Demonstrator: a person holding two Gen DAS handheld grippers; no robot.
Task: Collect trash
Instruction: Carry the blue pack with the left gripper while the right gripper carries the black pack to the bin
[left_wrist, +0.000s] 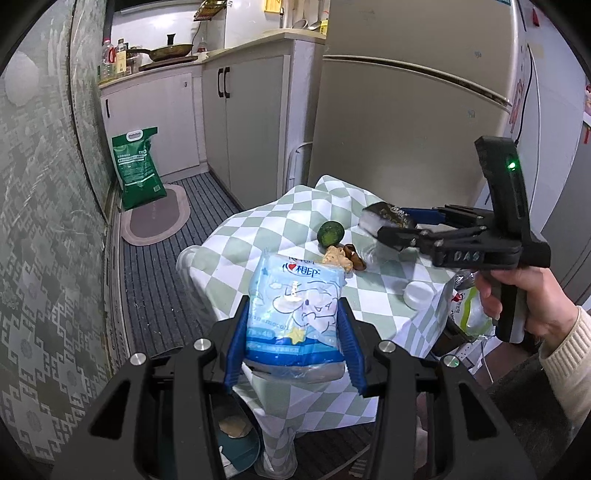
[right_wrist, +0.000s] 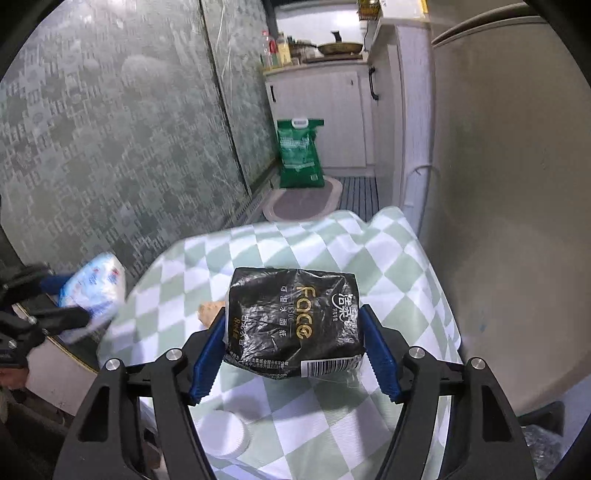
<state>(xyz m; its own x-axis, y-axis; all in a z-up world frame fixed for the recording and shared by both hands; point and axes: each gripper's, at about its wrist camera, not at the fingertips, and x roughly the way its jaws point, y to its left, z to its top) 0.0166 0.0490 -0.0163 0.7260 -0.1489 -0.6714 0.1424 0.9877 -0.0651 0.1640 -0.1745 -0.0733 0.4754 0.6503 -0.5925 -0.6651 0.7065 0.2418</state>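
Note:
My left gripper (left_wrist: 293, 332) is shut on a light blue tissue pack (left_wrist: 295, 310) and holds it above the near edge of the table with the green-and-white checked cloth (left_wrist: 280, 221). My right gripper (right_wrist: 293, 349) is shut on a black tissue pack (right_wrist: 291, 321) and holds it above the same cloth (right_wrist: 332, 424). In the left wrist view the right gripper (left_wrist: 391, 230) holds the black pack (left_wrist: 386, 218) over the table's right side. In the right wrist view the left gripper (right_wrist: 74, 321) and blue pack (right_wrist: 92, 288) show at the left.
On the cloth lie a green round fruit (left_wrist: 331, 232), brown food scraps (left_wrist: 343, 258) and a white lid (left_wrist: 418, 294). A dustpan (left_wrist: 236, 443) with scraps lies on the floor below. A fridge (left_wrist: 406, 110), cabinets (left_wrist: 240, 122) and a green bag (left_wrist: 138, 166) stand beyond.

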